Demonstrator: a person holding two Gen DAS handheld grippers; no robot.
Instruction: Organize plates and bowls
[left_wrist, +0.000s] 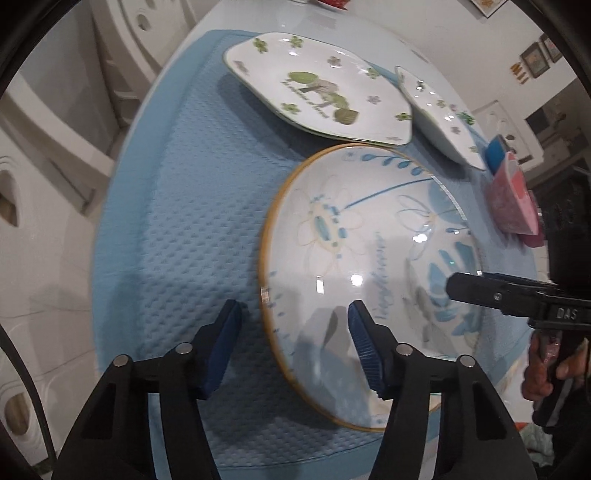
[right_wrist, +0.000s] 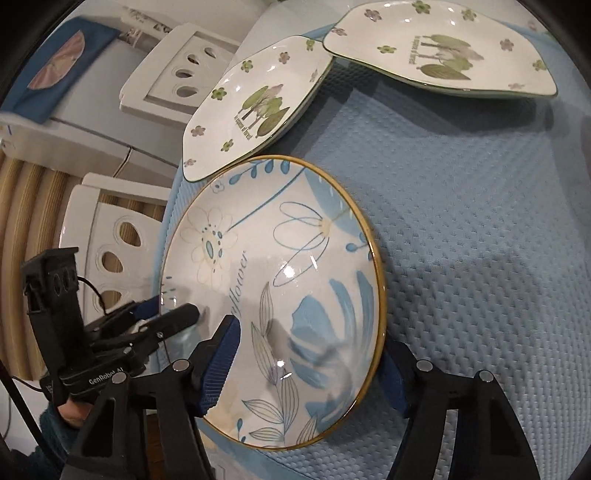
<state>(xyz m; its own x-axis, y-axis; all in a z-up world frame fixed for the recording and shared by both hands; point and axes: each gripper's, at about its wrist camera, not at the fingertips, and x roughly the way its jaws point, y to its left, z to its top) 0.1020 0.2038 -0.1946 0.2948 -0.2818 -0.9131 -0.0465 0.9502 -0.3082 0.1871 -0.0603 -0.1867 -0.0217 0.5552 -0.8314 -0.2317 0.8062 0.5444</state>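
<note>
Both the left gripper (left_wrist: 293, 347) and right gripper (right_wrist: 310, 363) stand apart, each straddling the rim of the round blue-flowered ceramic bowl (right_wrist: 273, 295).

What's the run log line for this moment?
left gripper: open, straddling round bowl rim | right gripper: open, astride opposite rim | on blue mat

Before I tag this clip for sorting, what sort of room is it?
Probably a home dining area: a table under a blue mat holds a flowered bowl and square plates, with white chairs alongside and framed pictures on the wall.
</note>
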